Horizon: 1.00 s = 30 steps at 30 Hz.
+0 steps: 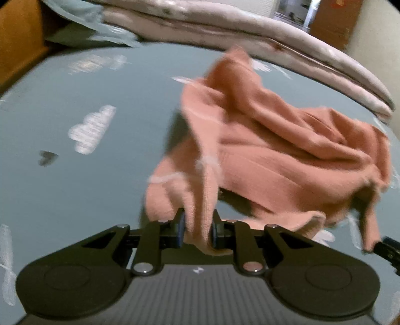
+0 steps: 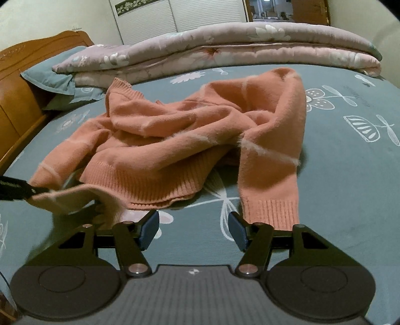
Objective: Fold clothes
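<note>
One pink sweater (image 2: pixel 160 140) lies on one bed (image 2: pixel 350 175). One folded quilt (image 2: pixel 225 50), one pillow (image 2: pixel 47 75). Two grippers: left gripper (image 1: pixel 197 228), right gripper (image 2: pixel 193 228).

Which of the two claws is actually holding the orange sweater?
The left claw: its pads are shut on a fold of the orange sweater. The right claw stands open over the bedsheet, holding nothing, beside a sleeve cuff.

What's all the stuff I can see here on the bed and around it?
sweater: one, salmon pink with pale stripes, crumpled mid-bed
bedsheet: one, grey-blue with white flower prints, under the sweater
quilt: one, pinkish floral, folded along the far edge
pillow: one, grey-blue, beside the headboard
headboard: one, orange wood, left
wardrobe doors: white, slatted, behind
left gripper: black, shut on a sweater sleeve
right gripper: black, open, beside a cuff
</note>
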Available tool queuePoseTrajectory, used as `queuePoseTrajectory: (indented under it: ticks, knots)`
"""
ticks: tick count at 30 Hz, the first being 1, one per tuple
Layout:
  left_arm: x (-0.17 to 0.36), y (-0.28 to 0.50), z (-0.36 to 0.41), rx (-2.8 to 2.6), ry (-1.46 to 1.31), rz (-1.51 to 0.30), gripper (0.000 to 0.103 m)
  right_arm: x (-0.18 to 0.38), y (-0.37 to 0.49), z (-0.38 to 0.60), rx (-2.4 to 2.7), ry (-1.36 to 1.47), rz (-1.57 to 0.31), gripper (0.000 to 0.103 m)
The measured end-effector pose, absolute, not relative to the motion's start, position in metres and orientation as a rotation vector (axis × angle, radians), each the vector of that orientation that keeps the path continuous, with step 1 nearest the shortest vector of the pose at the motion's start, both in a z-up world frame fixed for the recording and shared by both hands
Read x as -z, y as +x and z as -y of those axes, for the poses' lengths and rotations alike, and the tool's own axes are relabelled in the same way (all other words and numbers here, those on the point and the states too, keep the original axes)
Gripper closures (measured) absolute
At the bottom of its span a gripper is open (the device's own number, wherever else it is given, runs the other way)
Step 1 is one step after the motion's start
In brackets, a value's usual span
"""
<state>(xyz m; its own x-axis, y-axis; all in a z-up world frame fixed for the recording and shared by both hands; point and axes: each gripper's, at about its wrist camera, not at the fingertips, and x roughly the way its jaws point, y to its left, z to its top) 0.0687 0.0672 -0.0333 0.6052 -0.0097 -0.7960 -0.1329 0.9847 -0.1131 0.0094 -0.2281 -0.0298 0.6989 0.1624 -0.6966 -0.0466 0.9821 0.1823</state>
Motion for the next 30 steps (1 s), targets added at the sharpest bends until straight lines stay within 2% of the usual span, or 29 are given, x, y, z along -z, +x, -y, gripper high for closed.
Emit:
queuePoseTrajectory:
  ticks: [10, 20, 25, 26, 27, 28, 29, 30]
  knots:
    - [0.023, 0.101, -0.139, -0.242, -0.014, -0.889, 0.091, 0.027, 0.008, 0.215, -0.102, 0.124, -0.802, 0.036]
    - [0.036, 0.142, -0.184, -0.283, 0.027, -0.902, 0.090, 0.025, -0.004, 0.203, -0.024, 0.104, -0.829, 0.036]
    - [0.033, 0.128, -0.193, -0.219, -0.024, -0.899, 0.085, 0.026, -0.006, 0.199, 0.015, 0.115, -0.842, 0.019]
    - [0.031, 0.123, -0.196, -0.200, -0.039, -0.903, 0.084, 0.027, -0.004, 0.199, 0.019, 0.118, -0.847, 0.018]
    - [0.030, 0.117, -0.197, -0.180, -0.051, -0.915, 0.081, 0.027, -0.003, 0.198, 0.023, 0.122, -0.851, 0.016]
    - [0.028, 0.111, -0.198, -0.161, -0.063, -0.927, 0.068, 0.028, -0.001, 0.197, 0.031, 0.123, -0.859, 0.013]
    - [0.027, 0.105, -0.196, -0.141, -0.055, -0.934, 0.044, 0.028, 0.001, 0.197, 0.040, 0.123, -0.869, 0.011]
    - [0.027, 0.098, -0.193, -0.120, -0.047, -0.940, 0.033, 0.029, 0.004, 0.195, 0.053, 0.118, -0.881, 0.003]
